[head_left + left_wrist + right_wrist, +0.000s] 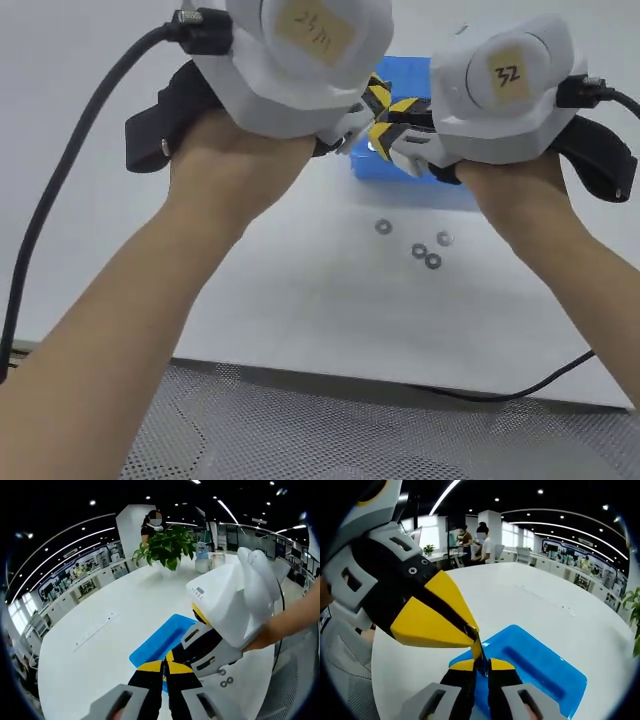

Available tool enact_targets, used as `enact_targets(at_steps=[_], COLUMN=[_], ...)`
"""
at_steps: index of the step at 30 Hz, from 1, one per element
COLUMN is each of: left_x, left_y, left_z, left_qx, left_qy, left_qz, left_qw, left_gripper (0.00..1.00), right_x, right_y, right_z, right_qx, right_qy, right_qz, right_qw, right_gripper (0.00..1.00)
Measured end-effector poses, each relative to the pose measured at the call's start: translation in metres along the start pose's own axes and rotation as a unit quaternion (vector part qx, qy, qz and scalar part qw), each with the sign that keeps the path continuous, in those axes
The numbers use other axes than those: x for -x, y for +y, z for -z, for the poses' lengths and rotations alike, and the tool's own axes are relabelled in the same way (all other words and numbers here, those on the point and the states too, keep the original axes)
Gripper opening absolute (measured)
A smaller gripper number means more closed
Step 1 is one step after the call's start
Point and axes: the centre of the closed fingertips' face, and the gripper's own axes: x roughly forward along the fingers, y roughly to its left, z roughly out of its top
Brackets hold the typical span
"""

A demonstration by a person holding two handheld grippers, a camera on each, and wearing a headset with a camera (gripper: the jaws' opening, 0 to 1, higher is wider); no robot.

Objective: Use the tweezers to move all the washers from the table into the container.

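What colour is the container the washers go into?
The container is bright blue, a shallow tray on the white table. It shows best in the right gripper view.

The table (300,290) is white, smooth and matt. The washers (419,251) on it are grey metal with a dull shine. The container (540,675) is smooth blue plastic with a slight gloss. The left gripper (165,667) and right gripper (481,669) have glossy white plastic shells bearing paper labels (508,75), and matt black-and-yellow plastic jaws. The tweezers (478,647) are a thin dark sliver, finish unclear. Along the bottom of the head view lies a grey perforated mat (300,430).
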Motion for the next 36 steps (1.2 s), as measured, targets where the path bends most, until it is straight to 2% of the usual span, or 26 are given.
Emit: enact_targets(at_steps=[2,8,14,22,27,30,31,33,34,35,36], left_x=[0.0,0.009,0.016,0.024,0.023,0.025,0.019,0.049,0.051,0.044,0.047], left_y=[0.001,-0.003,-0.008,-0.008,-0.014,-0.018,-0.014,-0.034,-0.037,-0.035,-0.038], left_z=[0.0,-0.006,-0.011,-0.018,-0.02,-0.022,-0.02,-0.029,-0.029,-0.026,-0.027], left_qx=[-0.003,-0.012,-0.031,-0.033,-0.047,-0.06,-0.063,-0.069,-0.075,-0.076,-0.077], left_qy=[0.001,-0.005,-0.007,-0.018,-0.023,-0.024,-0.023,-0.023,-0.022,-0.021,-0.021], left_qz=[0.0,0.003,0.0,0.004,0.012,0.018,0.019,0.023,0.025,0.028,0.03], left_qw=[1.0,0.9999,0.9995,0.9993,0.9986,0.9978,0.9976,0.9971,0.9967,0.9965,0.9964], left_gripper=[0.0,0.0,0.0,0.0,0.0,0.0,0.0,0.0,0.0,0.0,0.0], right_x=[0.001,0.012,0.016,0.029,0.044,0.052,0.053,0.056,0.058,0.059,0.059], right_y=[0.001,0.002,0.002,0.008,0.015,0.024,0.026,0.032,0.035,0.037,0.037], right_z=[0.0,-0.009,-0.013,-0.02,-0.028,-0.03,-0.03,-0.03,-0.029,-0.028,-0.027], right_qx=[0.004,0.023,0.002,0.022,0.039,0.049,0.05,0.052,0.055,0.057,0.057], right_qy=[0.0,-0.009,-0.017,-0.028,-0.04,-0.044,-0.045,-0.044,-0.045,-0.045,-0.044], right_qz=[-0.007,-0.003,-0.008,-0.006,-0.004,-0.012,-0.013,-0.019,-0.02,-0.021,-0.022], right_qw=[1.0,0.9997,0.9998,0.9994,0.9984,0.9978,0.9976,0.9975,0.9973,0.9972,0.9971], right_gripper=[0.05,0.06,0.06,0.07,0.1,0.08,0.08,0.07,0.07,0.07,0.07])
